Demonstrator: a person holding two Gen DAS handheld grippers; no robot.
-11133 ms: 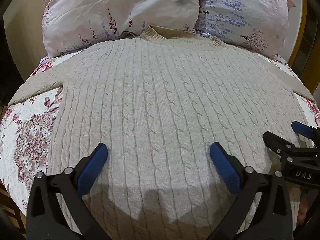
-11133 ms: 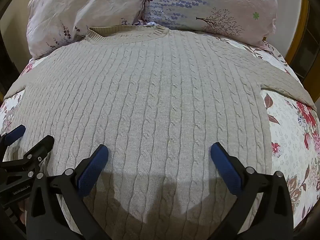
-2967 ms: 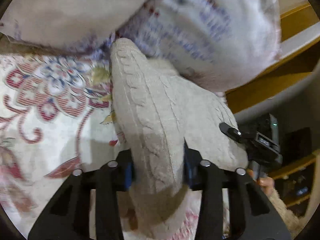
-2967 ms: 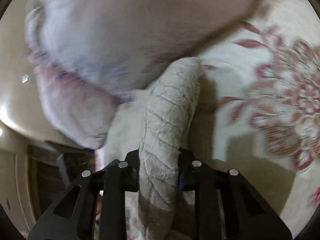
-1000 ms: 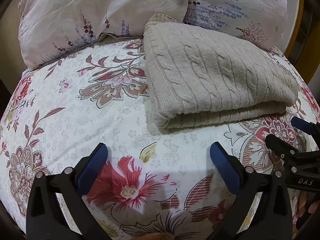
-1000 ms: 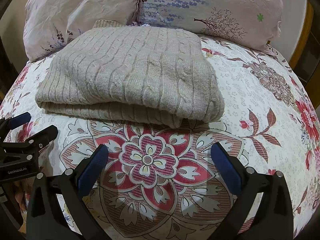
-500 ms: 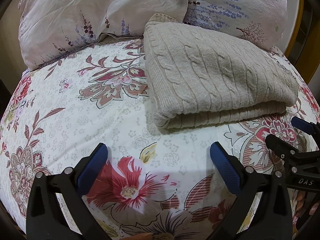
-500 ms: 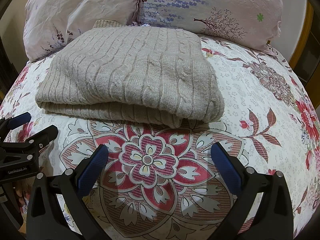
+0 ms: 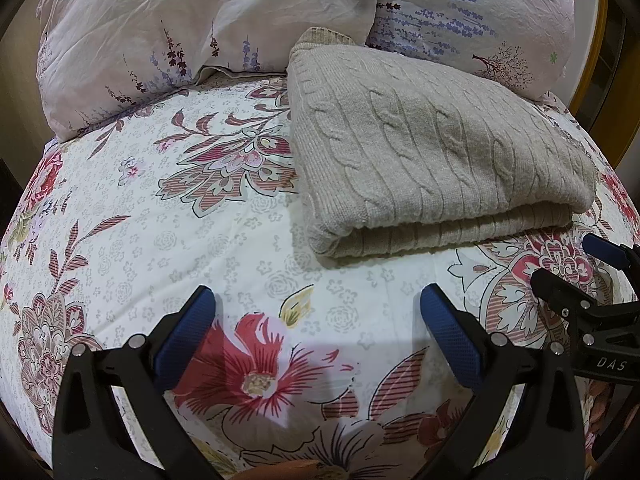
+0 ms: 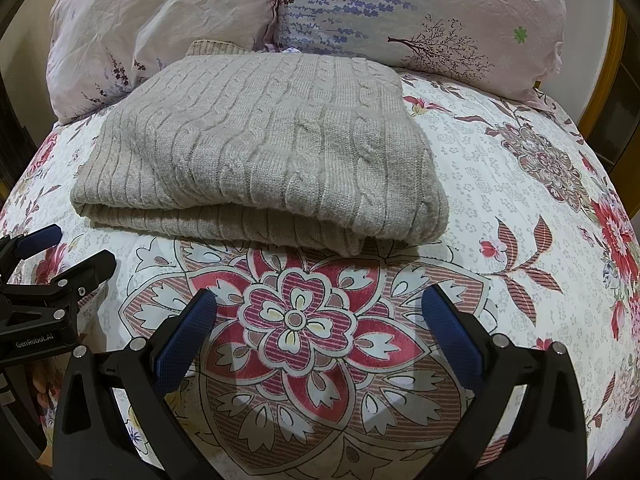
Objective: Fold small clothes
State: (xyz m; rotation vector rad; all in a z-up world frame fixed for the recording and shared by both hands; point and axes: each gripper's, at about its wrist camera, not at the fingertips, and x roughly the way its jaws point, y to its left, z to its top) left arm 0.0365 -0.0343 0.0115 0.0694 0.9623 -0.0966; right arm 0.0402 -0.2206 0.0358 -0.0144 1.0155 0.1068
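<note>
A beige cable-knit sweater [image 9: 432,160] lies folded into a thick rectangle on the floral bedspread [image 9: 160,216], its far edge against the pillows. It also shows in the right wrist view [image 10: 264,152]. My left gripper [image 9: 316,304] is open and empty, hovering over the bedspread in front of the sweater's left corner. My right gripper [image 10: 320,308] is open and empty, in front of the sweater's near folded edge. Each gripper shows at the edge of the other's view: the right gripper [image 9: 576,276] and the left gripper [image 10: 60,256].
Two floral pillows [image 9: 208,28] [image 9: 472,12] lean at the head of the bed behind the sweater. A yellow wooden frame [image 9: 600,56] rises at the far right. The bedspread [image 10: 520,200] curves down at both sides.
Nothing has moved in the last second. Earlier the sweater lay spread flat, then both grippers held it in folds; now it lies folded and both are open.
</note>
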